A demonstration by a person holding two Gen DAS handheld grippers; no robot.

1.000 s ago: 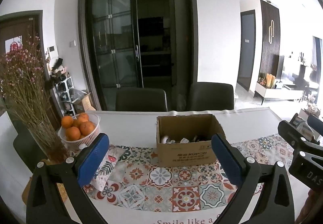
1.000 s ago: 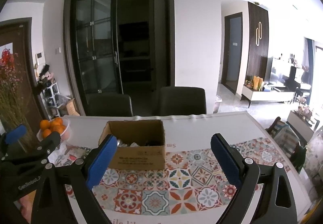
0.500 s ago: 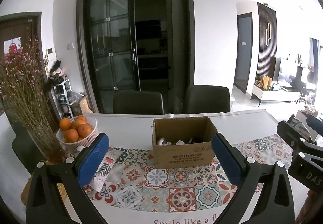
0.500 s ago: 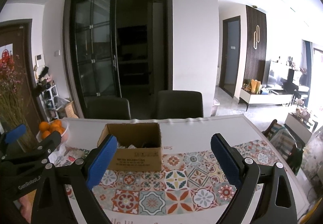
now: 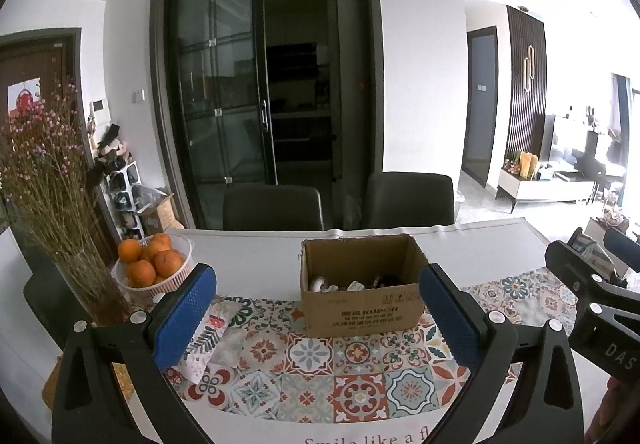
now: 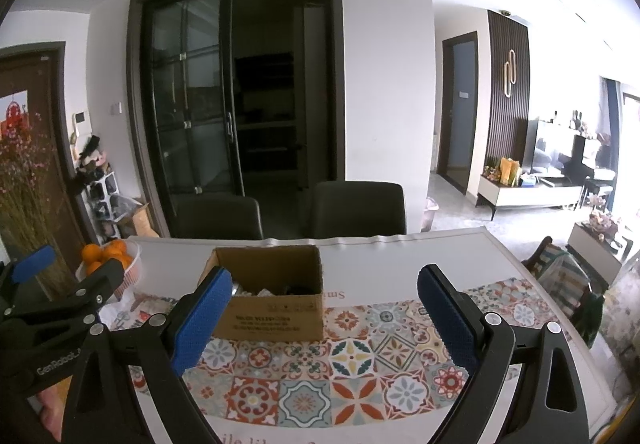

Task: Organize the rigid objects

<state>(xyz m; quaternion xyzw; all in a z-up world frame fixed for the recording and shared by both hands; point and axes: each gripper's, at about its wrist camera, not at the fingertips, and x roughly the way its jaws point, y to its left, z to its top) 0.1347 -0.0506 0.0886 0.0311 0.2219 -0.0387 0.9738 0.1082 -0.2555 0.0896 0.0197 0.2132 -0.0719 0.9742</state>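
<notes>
On the patterned mat point(image 5: 308, 360) near the middle of the table point(image 5: 248, 256) sits an open cardboard box point(image 5: 360, 308), and the small rigid items point(image 5: 348, 286) to be organized lie jumbled at its bottom, too small and shadowed to name. Both grippers hover short of it with nothing between the pads: the left gripper point(image 5: 316, 320) stands wide, framing the box, and the right gripper point(image 6: 324, 318) is equally spread, with the box off to its left side. The box looks like thin corrugated board, light and a bit flexible at the walls, so squeezing its sides would likely dent it; its contents probably need picking out singly. Those pieces seem hard, pale and dark, perhaps smooth plastic or metal, so they could slip on a shallow pinch. A grip across each item's narrowest firm part, well seated in the blue textured pads point(image 6: 202, 318), looks safest. Reaching in from above avoids the rim. The mat is flat and glossy, printed with tile motifs.
</notes>
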